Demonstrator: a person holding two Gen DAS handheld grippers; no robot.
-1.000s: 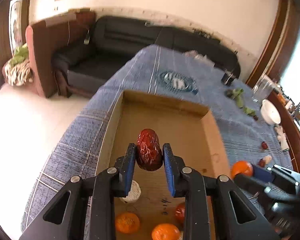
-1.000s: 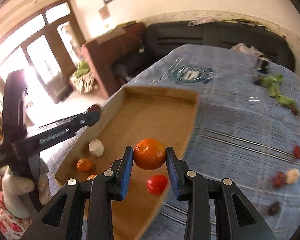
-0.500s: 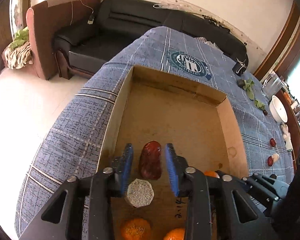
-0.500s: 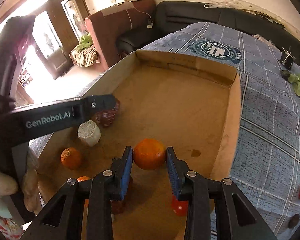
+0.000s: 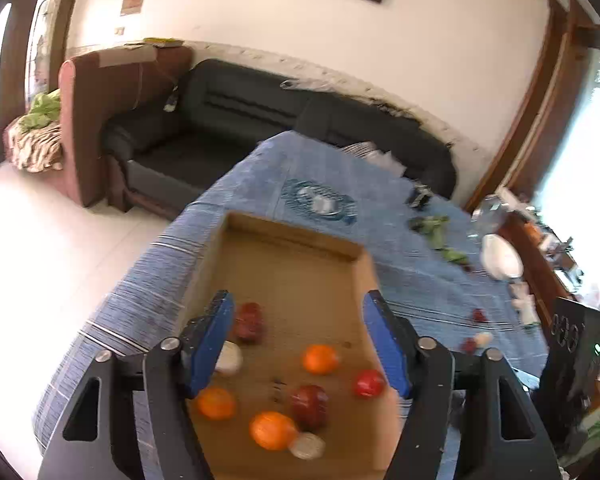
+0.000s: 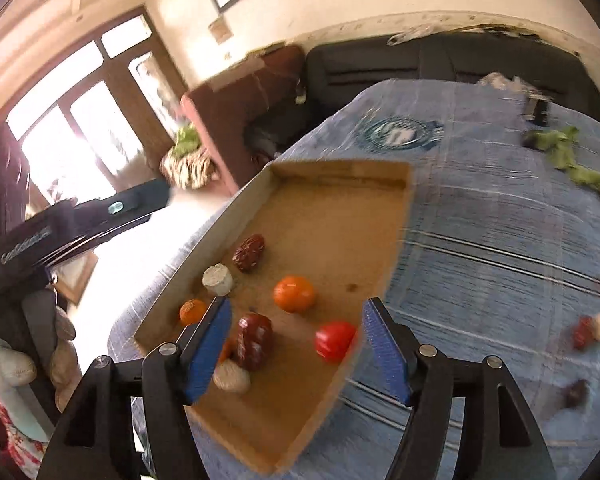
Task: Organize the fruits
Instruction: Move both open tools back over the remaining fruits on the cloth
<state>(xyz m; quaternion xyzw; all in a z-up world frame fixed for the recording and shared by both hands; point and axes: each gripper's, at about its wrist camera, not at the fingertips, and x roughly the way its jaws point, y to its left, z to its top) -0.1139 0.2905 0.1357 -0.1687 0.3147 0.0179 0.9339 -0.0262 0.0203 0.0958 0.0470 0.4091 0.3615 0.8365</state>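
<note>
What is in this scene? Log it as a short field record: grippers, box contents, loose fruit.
left gripper: open, holding nothing
right gripper: open, holding nothing
cardboard box: on the blue tablecloth
in box: oranges, red dates, tomato, white pieces
loose fruit on cloth: dark red pieces to the right of the box
</note>
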